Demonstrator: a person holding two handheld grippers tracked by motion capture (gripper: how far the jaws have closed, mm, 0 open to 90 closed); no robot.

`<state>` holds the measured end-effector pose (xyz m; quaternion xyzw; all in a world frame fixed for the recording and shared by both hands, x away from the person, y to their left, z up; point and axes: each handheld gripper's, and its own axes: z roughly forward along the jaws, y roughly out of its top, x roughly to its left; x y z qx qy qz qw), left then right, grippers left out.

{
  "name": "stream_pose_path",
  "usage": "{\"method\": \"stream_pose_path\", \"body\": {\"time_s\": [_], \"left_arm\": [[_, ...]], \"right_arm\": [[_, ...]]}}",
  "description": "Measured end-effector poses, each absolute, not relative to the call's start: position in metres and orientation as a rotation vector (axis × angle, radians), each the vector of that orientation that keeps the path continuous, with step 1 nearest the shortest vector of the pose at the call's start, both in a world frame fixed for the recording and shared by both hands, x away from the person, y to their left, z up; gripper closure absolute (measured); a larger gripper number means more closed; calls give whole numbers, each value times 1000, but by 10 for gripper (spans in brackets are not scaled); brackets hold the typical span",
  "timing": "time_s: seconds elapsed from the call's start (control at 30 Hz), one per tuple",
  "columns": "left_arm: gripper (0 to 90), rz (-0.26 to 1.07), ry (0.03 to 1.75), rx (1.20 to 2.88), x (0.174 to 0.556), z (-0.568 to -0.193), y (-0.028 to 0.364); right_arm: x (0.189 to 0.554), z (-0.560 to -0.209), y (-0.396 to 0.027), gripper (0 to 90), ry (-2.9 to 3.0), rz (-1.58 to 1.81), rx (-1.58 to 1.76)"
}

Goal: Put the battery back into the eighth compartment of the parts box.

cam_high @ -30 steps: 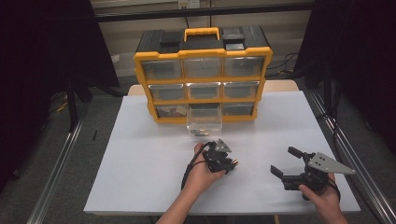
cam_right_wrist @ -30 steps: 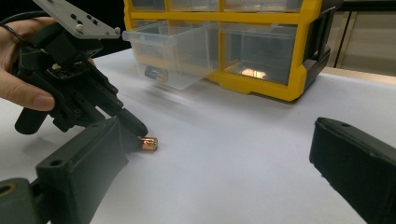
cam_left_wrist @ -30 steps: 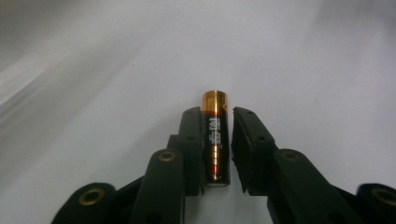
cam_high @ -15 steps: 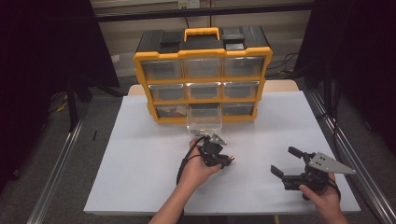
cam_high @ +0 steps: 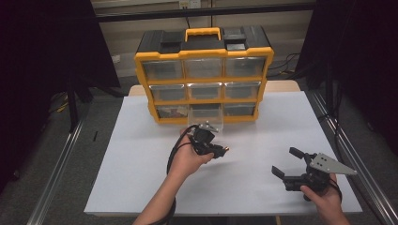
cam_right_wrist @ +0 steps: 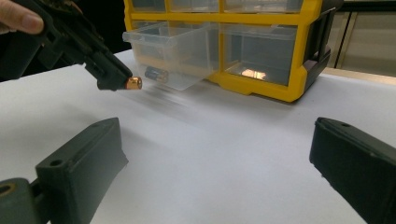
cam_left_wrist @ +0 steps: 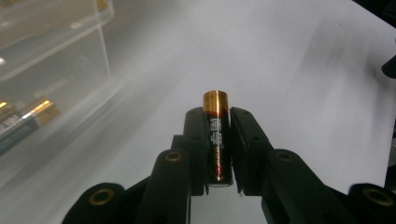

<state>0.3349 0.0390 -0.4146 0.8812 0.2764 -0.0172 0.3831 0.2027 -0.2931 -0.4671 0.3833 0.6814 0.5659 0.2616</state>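
**One battery held, drawer open ahead**

One battery (cam_left_wrist: pixel 217 135) sits clamped between the pads of the left gripper (cam_high: pixel 212 146), its copper end sticking out past the jaw tips. The jaws are nearly closed, pressing on both of its sides. Just ahead of the tips, the clear drawer (cam_high: pixel 205 117) stands pulled out of the bottom row of the yellow cabinet (cam_high: pixel 204 51); the right gripper view shows another battery (cam_right_wrist: pixel 156 73) already lying inside it. The gripper hangs above the white sheet (cam_high: pixel 141 154), near the drawer's front wall but apart from it.

The right gripper (cam_high: pixel 290 164) rests well to the side, jaws wide open, holding nothing.

The step in hand looks like dropping the battery into the drawer. To do it well, the tips should clear the front wall before moving forward, since the protruding end could catch the rim. The battery is best brought over the open floor beside the one already there, lowered close, and only then released, so it does not bounce or roll. How deep the drawer is cannot quite be judged through the blur in the left gripper view.
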Motion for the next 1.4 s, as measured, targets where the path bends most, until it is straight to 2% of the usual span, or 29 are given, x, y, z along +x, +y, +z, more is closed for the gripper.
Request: {"method": "stream_pose_path", "body": {"time_s": [0.77,1.4], "left_arm": [[774,31,718,2218,365,-367,49],[774,185,778,2183,398,-361,58]], "right_arm": [[203,-467,-293,22,1849,1534,1036],[204,-468,-293,21,1845,1536,1044]]}}
